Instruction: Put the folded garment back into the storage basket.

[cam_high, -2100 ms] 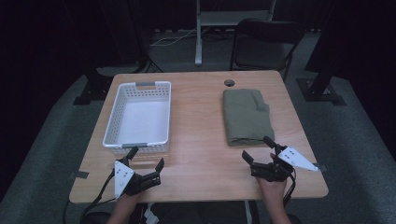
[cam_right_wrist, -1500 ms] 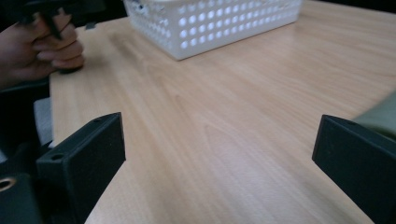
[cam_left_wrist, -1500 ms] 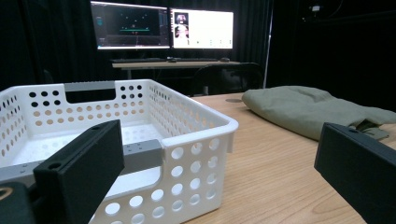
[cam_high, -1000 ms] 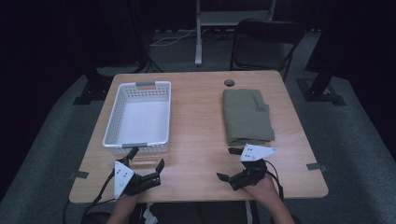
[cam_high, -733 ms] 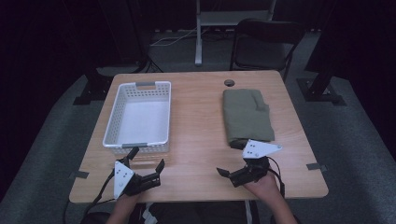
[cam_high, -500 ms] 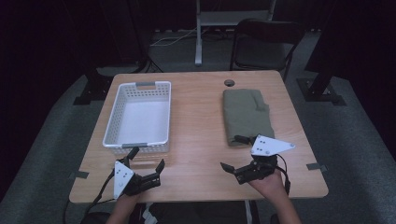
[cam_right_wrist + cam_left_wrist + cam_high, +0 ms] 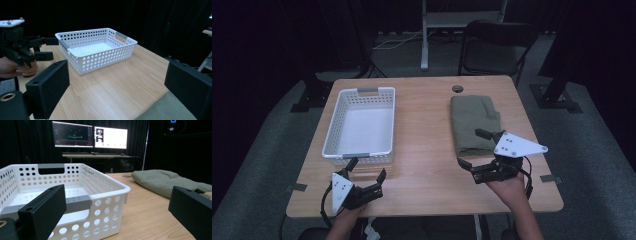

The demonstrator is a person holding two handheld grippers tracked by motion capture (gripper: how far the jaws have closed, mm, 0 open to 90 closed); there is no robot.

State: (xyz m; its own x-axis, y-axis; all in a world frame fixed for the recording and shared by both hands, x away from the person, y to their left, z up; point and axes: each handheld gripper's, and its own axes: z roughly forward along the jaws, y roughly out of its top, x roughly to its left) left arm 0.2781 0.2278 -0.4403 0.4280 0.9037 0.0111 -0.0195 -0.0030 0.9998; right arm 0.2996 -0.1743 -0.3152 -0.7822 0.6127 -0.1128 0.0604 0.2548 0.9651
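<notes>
A white perforated basket (image 7: 362,125) stands empty on the left half of the wooden table (image 7: 427,165). A folded olive-green cloth (image 7: 474,122) lies on the right half. My left gripper (image 7: 368,167) rests open near the front edge, just in front of the basket (image 7: 75,195), its jaws wide apart and empty. My right gripper (image 7: 468,147) is held open at the cloth's near left corner, turned leftward. In the right gripper view its jaws frame the basket (image 7: 97,50), the cloth's corner (image 7: 165,110) lies under the right jaw, and the left gripper (image 7: 27,47) shows at far left.
A black chair (image 7: 492,45) stands behind the table's far edge. A small round hole (image 7: 457,88) sits in the tabletop beyond the cloth. Lit monitors (image 7: 90,137) glow on a desk past the table. Bare wood lies between basket and cloth.
My right gripper swung in from the front right corner toward the middle, then lifted and turned to face left beside the cloth. The left gripper stayed still.
</notes>
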